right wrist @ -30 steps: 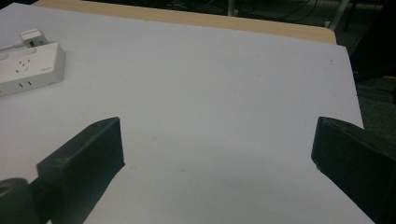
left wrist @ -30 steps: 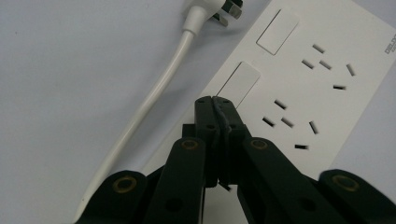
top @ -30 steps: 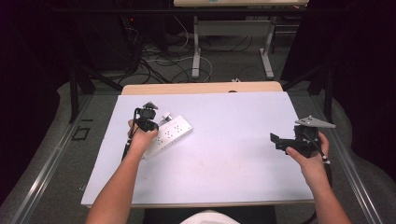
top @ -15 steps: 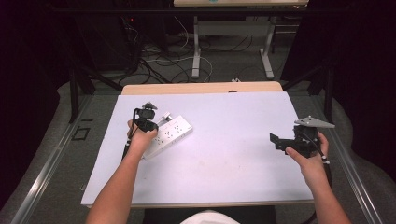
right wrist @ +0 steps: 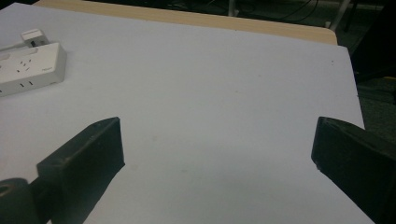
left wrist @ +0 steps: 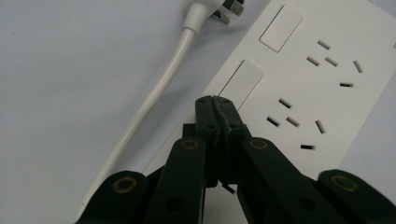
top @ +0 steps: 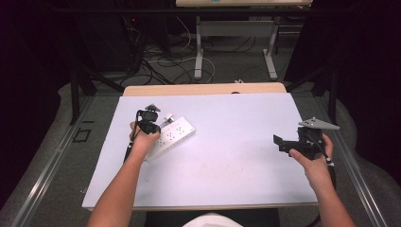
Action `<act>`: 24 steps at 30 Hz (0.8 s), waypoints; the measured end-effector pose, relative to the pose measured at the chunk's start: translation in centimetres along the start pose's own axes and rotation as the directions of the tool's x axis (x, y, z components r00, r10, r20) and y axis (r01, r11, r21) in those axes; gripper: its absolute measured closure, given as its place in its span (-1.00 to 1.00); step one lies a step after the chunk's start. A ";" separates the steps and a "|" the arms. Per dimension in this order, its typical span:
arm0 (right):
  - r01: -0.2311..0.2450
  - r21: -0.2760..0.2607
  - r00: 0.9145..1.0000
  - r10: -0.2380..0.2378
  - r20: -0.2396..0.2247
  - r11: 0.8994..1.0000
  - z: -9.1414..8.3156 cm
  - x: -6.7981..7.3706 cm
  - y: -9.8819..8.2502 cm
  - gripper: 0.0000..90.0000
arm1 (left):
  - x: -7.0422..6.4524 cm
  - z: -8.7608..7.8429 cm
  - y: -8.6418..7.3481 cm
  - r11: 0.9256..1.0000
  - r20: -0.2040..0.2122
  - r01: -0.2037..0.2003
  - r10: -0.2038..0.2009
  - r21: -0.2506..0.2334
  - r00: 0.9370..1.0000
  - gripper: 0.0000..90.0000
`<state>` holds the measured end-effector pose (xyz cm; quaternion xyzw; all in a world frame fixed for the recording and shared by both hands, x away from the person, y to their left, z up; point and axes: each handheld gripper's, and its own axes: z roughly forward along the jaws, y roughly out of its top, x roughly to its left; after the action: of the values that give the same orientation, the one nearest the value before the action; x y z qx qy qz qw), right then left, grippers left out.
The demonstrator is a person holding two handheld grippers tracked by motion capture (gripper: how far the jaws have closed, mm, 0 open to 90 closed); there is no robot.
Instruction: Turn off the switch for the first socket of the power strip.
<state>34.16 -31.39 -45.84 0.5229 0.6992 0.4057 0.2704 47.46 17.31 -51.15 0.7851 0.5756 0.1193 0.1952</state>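
A white table [top: 227,161] is seen, with a wooden edge [top: 203,89] at its far side; tangled cables [top: 165,61] are spread on the floor beyond

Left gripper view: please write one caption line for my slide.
Left gripper, jaws shut, tips over a white power strip, beside its white cable.

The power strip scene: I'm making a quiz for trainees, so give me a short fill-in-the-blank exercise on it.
1. The left gripper, held over the white power strip, has its jaws ____.
2. The right gripper hangs over bare table with its jaws ____.
3. The plug lying beside the strip has a cord coloured ____.

Missing words: shut; open; white
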 end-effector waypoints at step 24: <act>-0.001 -0.008 1.000 0.001 0.004 1.000 0.0 -0.1 0.0 -0.96 | -0.1 -0.2 0.0 1.000 -0.004 0.006 -0.006 -0.003 1.000 1.00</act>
<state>34.18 -31.45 -45.83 0.5228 0.6968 0.4077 0.2736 47.32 17.24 -50.95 0.7827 0.5783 0.1213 0.1955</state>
